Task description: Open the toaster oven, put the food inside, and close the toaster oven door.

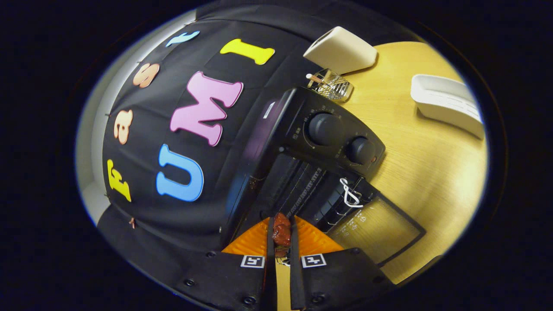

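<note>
Food [281, 233]: reddish-brown piece, pinched between jaws of tilted gripper [281, 236], just before open toaster oven [302, 172], door [376, 231] down on worktop [432, 172].

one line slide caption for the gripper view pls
Tool shut on a reddish-brown piece of food, held at the mouth of the black toaster oven with its glass door open.
</note>
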